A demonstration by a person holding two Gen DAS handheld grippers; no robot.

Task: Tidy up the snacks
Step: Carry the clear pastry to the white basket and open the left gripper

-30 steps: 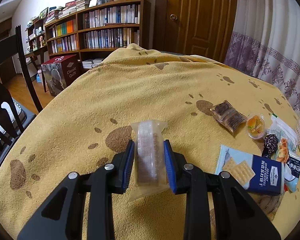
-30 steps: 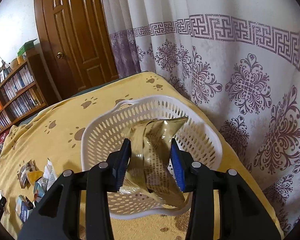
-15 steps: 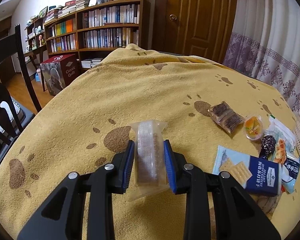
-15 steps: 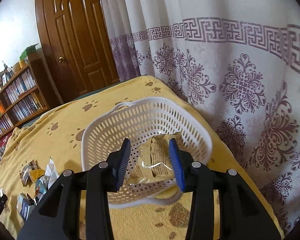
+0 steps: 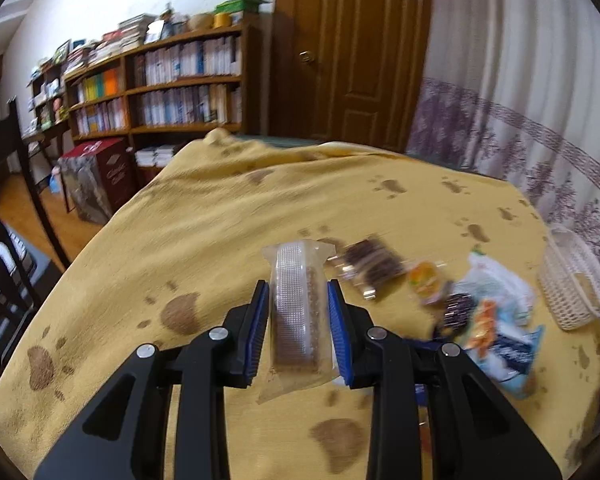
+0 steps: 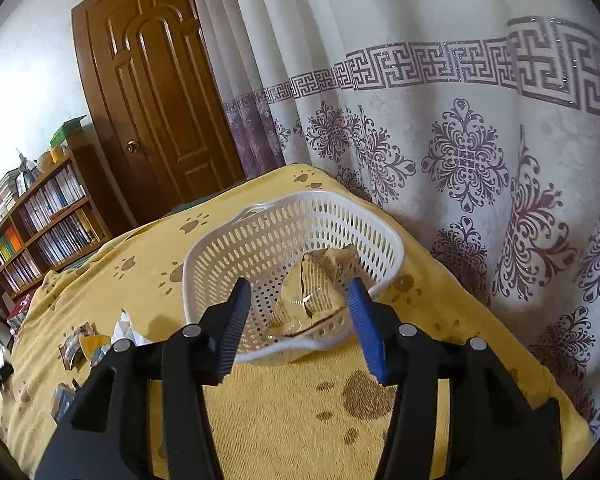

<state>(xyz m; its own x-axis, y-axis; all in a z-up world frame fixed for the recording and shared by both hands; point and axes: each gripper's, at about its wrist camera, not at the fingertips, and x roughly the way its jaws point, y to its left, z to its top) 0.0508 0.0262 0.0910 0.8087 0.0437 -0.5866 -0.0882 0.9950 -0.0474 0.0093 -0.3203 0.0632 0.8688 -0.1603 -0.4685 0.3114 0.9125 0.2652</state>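
Since a second ago, your left hand-held gripper is lifting the clear snack pack, clamped between its pads, above the yellow bench cover, and your right one has dropped the gold packet. To the right, loose snacks are lying near the white basket. Your right hand-held gripper is standing open, jaws just widening, with nothing between them; the gold packet is sitting inside the basket.

Both grippers — left gripper, right gripper — black plastic, silver screws, ribbed blue fingers.
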